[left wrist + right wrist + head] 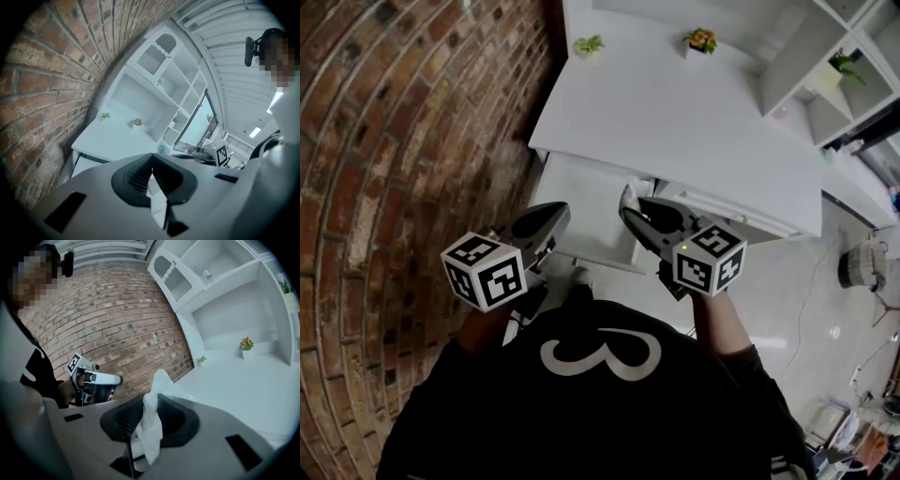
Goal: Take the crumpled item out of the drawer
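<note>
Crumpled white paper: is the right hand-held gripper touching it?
Touching. The right gripper view shows the right hand-held gripper squeezing the crumpled white paper between its black pads, with paper sticking out above and below.

I see a red brick wall (384,141) on the left and a white desk (675,122) beside it. Two small potted plants (589,44) stand at its back, white shelving (825,56) rises on the right, and the pale floor (787,309) is glossy.
</note>
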A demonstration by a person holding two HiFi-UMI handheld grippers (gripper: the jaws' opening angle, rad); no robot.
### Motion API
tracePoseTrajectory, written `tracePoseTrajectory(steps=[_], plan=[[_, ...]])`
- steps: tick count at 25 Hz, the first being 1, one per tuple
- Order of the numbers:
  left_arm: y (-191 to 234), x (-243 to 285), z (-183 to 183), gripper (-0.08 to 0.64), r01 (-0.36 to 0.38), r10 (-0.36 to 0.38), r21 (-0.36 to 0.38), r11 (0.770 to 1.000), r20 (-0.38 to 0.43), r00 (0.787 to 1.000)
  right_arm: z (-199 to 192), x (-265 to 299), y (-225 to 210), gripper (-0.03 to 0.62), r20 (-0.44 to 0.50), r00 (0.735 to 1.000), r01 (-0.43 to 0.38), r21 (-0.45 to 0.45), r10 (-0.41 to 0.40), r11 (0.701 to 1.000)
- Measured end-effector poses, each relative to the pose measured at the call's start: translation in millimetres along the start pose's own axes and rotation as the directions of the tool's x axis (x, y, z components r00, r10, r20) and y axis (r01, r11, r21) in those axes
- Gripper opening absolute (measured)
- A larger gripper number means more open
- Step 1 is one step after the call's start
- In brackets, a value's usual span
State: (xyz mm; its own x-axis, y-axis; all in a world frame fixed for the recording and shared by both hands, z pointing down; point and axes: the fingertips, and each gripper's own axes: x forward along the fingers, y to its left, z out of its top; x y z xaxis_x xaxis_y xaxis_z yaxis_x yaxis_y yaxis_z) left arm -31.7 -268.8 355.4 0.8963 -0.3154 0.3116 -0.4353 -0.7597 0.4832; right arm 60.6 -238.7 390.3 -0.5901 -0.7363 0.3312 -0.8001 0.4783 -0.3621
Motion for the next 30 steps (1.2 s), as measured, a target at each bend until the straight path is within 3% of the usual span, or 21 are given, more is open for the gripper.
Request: tracePoseTrajectory(steps=[12,21,30], plan=[[-86,-29,11,0.003,0.046,-0.054,0.08,0.996,0.108,0.993,49,-83,64,0.104,0.212,0.971,-0.099,-0.057,0.109,0.993],[-118,-37,18,0.003,0.074,-0.093,0.131,0.989,0.146,0.985,54,-113,85,0.104,0.277,0.949,-0.131,-0.08,0.148,0.988],[-128,-32,16,0.003,0.118,-0.139,0.153,0.981,0.14,0.98,52,-122,89,0.103,0.281,0.95,-0.111,-0.109,0.138,0.988]])
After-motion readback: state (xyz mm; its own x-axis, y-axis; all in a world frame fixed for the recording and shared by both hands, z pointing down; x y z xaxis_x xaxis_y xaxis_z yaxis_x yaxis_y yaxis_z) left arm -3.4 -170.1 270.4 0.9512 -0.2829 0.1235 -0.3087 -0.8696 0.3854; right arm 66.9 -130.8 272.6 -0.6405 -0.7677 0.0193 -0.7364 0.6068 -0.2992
